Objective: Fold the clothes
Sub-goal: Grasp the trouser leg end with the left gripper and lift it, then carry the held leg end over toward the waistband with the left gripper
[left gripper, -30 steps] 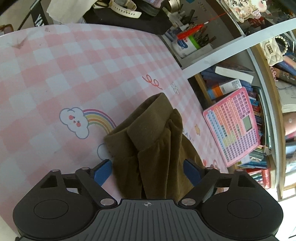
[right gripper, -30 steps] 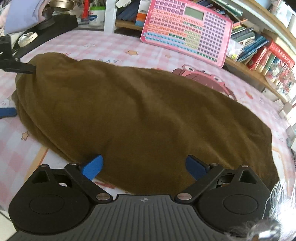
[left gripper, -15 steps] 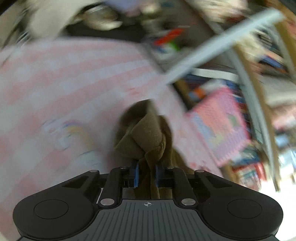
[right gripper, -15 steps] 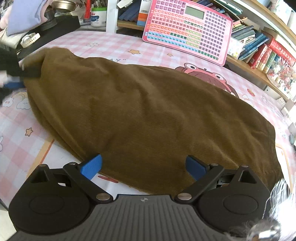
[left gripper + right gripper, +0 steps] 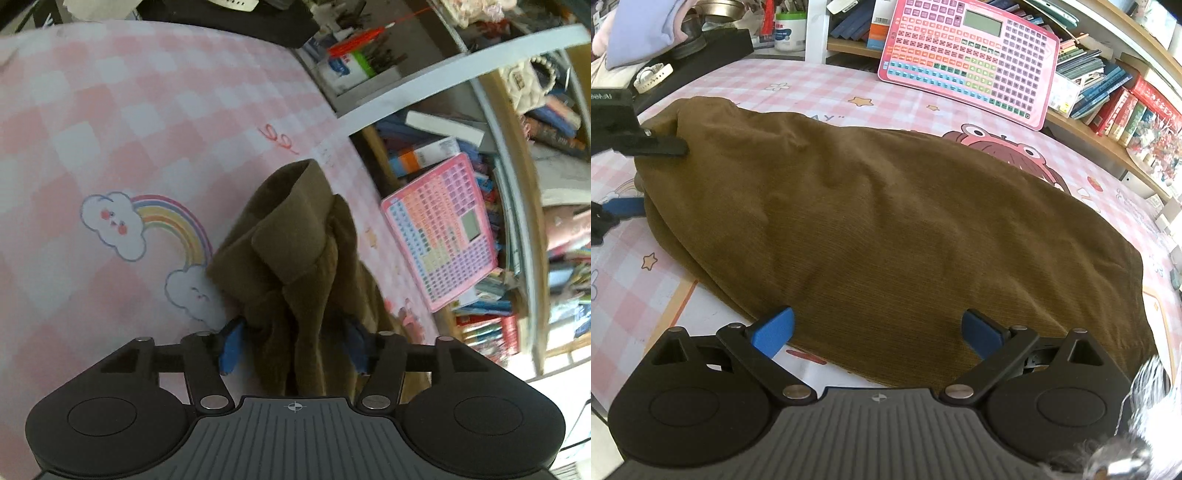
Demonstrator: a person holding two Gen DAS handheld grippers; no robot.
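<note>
Left wrist view: the left gripper [image 5: 293,341] has its jaws apart on either side of a bunched end of the brown corduroy garment [image 5: 295,258], not clamped on it. That end lies on the bench's pink checked cloth [image 5: 110,129], beside the rainbow print [image 5: 166,225].

Right wrist view: the right gripper [image 5: 879,332] hovers with jaws wide over the near edge of the garment [image 5: 886,229], which lies long across the bench. It looks roughly doubled lengthwise; the shorter cross folds appear undone.
</note>
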